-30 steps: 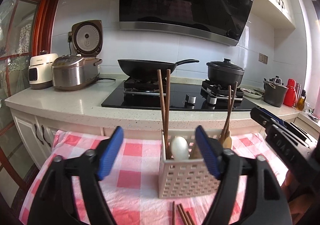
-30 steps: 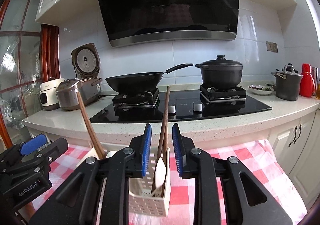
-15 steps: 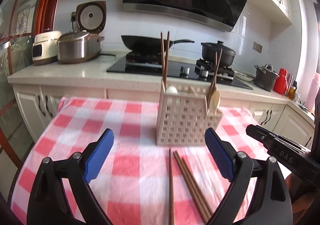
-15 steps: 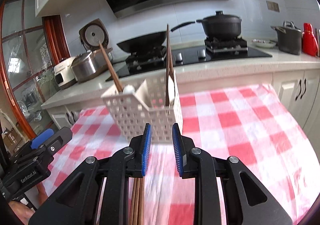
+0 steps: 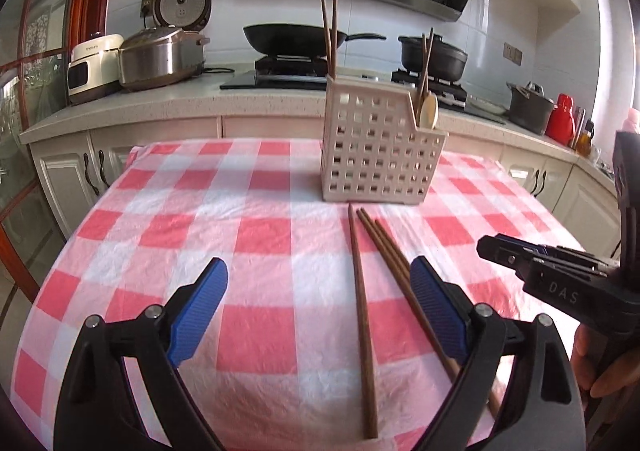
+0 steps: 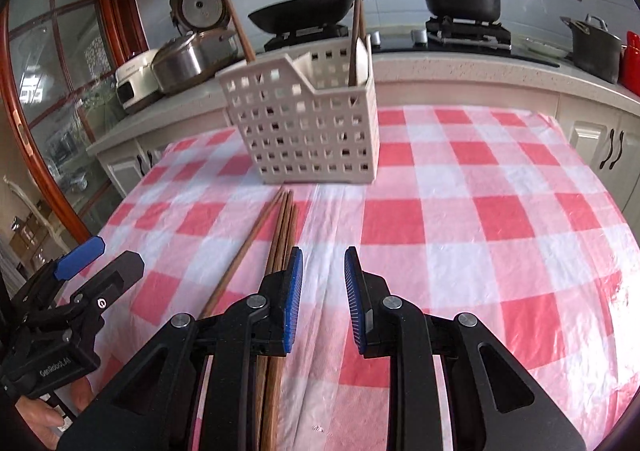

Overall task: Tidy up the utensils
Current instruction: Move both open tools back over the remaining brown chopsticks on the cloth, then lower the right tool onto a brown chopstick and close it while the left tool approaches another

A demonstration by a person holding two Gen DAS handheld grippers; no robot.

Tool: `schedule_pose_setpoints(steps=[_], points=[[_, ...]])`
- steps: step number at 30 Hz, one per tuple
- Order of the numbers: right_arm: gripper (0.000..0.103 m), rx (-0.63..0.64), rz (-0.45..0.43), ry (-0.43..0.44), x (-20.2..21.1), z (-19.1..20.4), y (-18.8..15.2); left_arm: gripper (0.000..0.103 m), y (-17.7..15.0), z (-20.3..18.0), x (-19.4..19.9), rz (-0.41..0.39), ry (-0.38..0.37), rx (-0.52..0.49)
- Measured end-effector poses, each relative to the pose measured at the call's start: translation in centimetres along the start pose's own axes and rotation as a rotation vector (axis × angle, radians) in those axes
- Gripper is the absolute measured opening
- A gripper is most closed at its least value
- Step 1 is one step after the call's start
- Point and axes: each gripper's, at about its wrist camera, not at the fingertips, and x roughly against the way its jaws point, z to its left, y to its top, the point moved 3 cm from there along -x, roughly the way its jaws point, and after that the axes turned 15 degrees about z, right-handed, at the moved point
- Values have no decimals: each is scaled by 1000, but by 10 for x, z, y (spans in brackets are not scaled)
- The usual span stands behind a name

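The left gripper (image 5: 318, 305) hangs nearest, low over the counter (image 5: 256, 239) with its red-and-white checked cloth. Its jaws have just been opening and now stand wide apart and released, with nothing pressed between them. One loose chopstick (image 5: 362, 315) lies flat on the cloth between the blue pads, and a pair of loose chopsticks (image 5: 394, 263) lies just beside it, passing under the right-hand pad.

The right gripper (image 6: 322, 301) sits beside this bundle. Its jaws are set to a narrow gap and grasp nothing; bare cloth shows between them, and the chopsticks run under the left finger.

Beyond the far tips of the chopsticks, just short of touching, stands the white perforated utensil basket (image 5: 380, 155). Upright chopsticks (image 5: 330, 35) occupy its rear-left part, and a pale spoon (image 5: 428, 113) with further sticks leans at its right end.

Behind the basket, a black wok (image 5: 294, 39) and a lidded pot (image 5: 434, 53) rest on the hob.
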Motion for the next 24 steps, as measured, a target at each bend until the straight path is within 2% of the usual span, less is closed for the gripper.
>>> schedule_pose_setpoints(steps=[9,16,24], points=[[23,53,120,-2,-32,14,0,89,-10,2,-11,41,0,-9],[21,116,166,-15,-43,25,12,89,-12,2,-12,68,12,-13],[16,117,203,-46,-57,28,22,89,-12,9,-12,95,2,16]])
